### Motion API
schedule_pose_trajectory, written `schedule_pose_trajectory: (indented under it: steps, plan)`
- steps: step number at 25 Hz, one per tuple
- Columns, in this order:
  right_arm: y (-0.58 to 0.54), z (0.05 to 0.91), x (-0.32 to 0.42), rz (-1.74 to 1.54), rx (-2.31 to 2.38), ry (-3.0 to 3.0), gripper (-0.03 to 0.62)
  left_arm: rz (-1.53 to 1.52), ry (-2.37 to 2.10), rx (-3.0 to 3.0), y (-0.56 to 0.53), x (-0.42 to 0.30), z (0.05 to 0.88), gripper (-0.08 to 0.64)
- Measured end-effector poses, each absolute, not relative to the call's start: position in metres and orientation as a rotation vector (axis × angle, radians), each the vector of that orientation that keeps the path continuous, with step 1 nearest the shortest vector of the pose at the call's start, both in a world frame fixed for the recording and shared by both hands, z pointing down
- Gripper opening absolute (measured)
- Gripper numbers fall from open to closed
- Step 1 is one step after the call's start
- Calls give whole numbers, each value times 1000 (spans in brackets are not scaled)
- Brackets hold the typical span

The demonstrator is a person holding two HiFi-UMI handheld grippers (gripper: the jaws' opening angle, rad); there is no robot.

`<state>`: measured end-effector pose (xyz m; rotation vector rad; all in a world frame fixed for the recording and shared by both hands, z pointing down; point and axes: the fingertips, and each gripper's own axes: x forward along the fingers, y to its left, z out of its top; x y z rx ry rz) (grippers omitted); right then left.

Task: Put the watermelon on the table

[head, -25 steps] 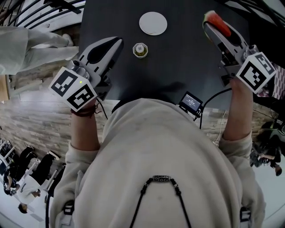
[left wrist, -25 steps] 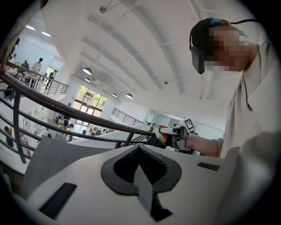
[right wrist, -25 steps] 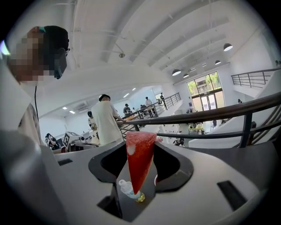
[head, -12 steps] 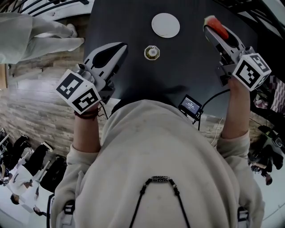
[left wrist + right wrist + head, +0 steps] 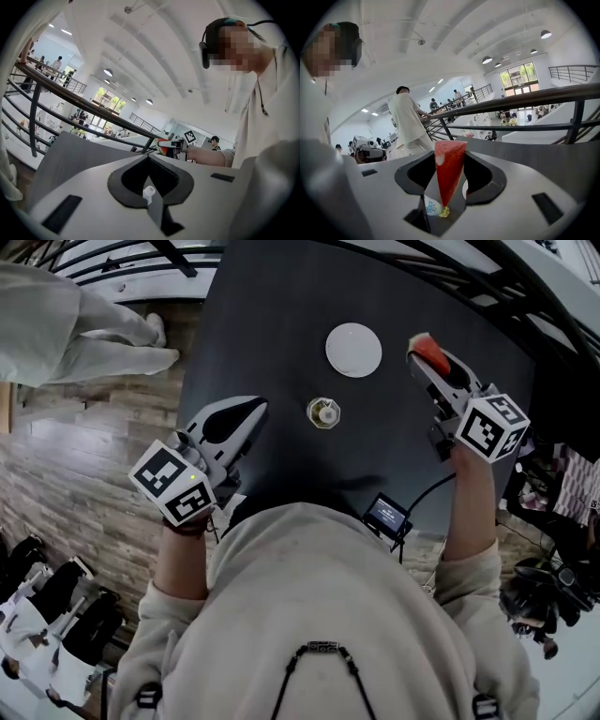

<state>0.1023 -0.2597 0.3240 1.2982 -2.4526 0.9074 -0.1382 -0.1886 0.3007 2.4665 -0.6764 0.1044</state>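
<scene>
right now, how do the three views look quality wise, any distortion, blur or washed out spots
Head view: fisheye curves the edges of the dark table; the light is even, with no glare. Left gripper view: black round vignette, and the railing bows. Right gripper view: the watermelon is sharp up close, and the far windows are washed out.

Red watermelon slice point(image 5: 429, 350) with a thin green rind edge. Matte black tabletop point(image 5: 272, 324). Plain white round dish point(image 5: 353, 350). Left gripper point(image 5: 259, 409) and right gripper point(image 5: 419, 352) are pale grey with black-lined jaws and black-and-white square markers point(image 5: 492, 426). Cream sweatshirt point(image 5: 319, 606). Grey-brown wood-grain floor point(image 5: 75, 465).
</scene>
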Motion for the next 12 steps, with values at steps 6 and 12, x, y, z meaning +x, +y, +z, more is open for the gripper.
schedule_pose_trajectory:
  steps: [6,12]
  plan:
    - [-276,357,93,911,1259,-2389,198,85,-684,2434,-189,-146,310,-2]
    - [-293,384,81,977,1228,-2361,198,78,-661,2422,-185,-154,316,-2]
